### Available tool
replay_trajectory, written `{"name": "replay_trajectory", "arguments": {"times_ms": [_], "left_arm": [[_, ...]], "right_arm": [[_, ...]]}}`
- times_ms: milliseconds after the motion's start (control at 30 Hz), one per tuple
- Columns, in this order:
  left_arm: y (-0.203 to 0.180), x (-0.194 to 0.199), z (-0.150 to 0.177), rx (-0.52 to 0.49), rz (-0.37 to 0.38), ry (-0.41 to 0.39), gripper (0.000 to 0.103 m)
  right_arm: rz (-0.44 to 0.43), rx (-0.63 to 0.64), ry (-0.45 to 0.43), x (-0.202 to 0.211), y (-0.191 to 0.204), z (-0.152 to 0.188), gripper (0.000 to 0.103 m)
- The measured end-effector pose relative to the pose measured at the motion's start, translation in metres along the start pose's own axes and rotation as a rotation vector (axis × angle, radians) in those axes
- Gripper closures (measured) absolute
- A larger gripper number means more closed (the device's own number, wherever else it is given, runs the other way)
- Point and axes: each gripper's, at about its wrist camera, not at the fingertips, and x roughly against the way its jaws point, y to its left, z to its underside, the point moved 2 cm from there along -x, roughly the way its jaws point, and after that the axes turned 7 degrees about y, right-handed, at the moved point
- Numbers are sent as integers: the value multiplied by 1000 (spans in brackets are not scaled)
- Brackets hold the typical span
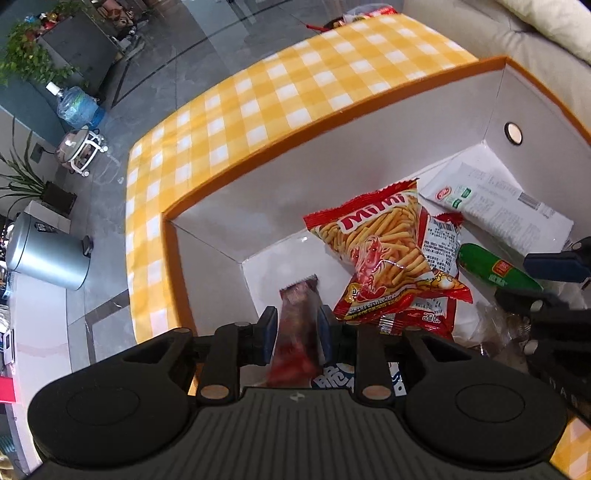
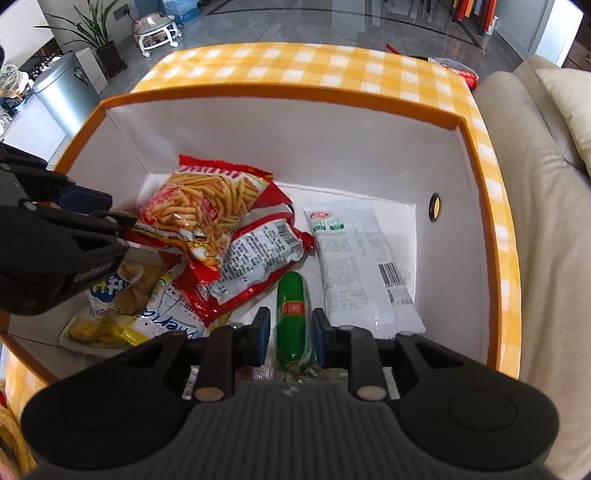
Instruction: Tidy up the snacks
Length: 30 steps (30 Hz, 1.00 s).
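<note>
An orange-rimmed white box (image 1: 332,110) (image 2: 280,96) stands on the yellow checked tablecloth (image 1: 258,103). Inside lie a red Mimi fries bag (image 1: 384,243) (image 2: 207,206), a second red bag (image 2: 258,254), a white pouch (image 1: 506,203) (image 2: 354,266) and a blue-and-yellow chips bag (image 2: 125,302). My left gripper (image 1: 294,328) is over the box's left corner with a dark red-brown snack bar (image 1: 297,325) between its pads; the bar looks blurred. My right gripper (image 2: 288,328) has a green sausage stick (image 2: 292,314) (image 1: 495,271) between its pads, low in the box.
A beige sofa (image 2: 546,184) borders the table on the right. On the grey floor stand a silver bin (image 1: 48,254) (image 2: 62,88), a water bottle (image 1: 77,107), a small stool (image 2: 155,29) and potted plants (image 2: 96,40).
</note>
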Motion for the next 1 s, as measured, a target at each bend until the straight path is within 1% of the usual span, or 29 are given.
{"name": "replay_trajectory", "arguments": {"times_ms": [33, 67, 100, 167, 200, 233, 267, 300, 433, 500, 567, 633, 700, 767, 900, 1000], "left_arm": [[1, 4, 1, 9, 1, -15, 69], [2, 7, 3, 17, 6, -29, 63], [3, 10, 4, 25, 10, -43, 58], [5, 16, 7, 36, 10, -66, 54], [6, 20, 9, 40, 10, -79, 51], [8, 24, 11, 46, 12, -94, 48], [10, 28, 13, 51, 13, -107, 44], [11, 34, 15, 56, 12, -121, 39], [22, 61, 24, 64, -14, -201, 31], [27, 75, 30, 90, -25, -248, 28], [34, 92, 38, 132, -21, -303, 28], [38, 110, 46, 160, 1, -359, 27], [40, 128, 54, 174, 7, -413, 27], [41, 150, 63, 175, -7, -482, 27], [39, 187, 82, 197, -53, -617, 23], [35, 208, 98, 209, -60, -683, 19]], "right_arm": [[-7, 7, -7, 3, 1, 0, 72], [-5, 14, -18, 8, 2, 1, 67], [-1, 21, -28, 13, 4, 1, 65], [0, 35, -51, 24, 6, 1, 55], [0, 44, -65, 30, 8, 1, 54], [-1, 54, -86, 37, 10, 1, 50], [2, 65, -112, 45, 11, 1, 43], [8, 74, -137, 52, 13, 1, 41], [33, 87, -208, 84, 15, -1, 32], [53, 91, -252, 103, 16, 2, 31], [70, 87, -308, 124, 14, 7, 19], [87, 77, -386, 147, 13, 15, 18], [111, 69, -441, 167, 13, 23, 18], [128, 58, -489, 187, 13, 31, 17], [161, 45, -591, 225, 16, 53, 14], [176, 40, -653, 246, 18, 74, 10]]}}
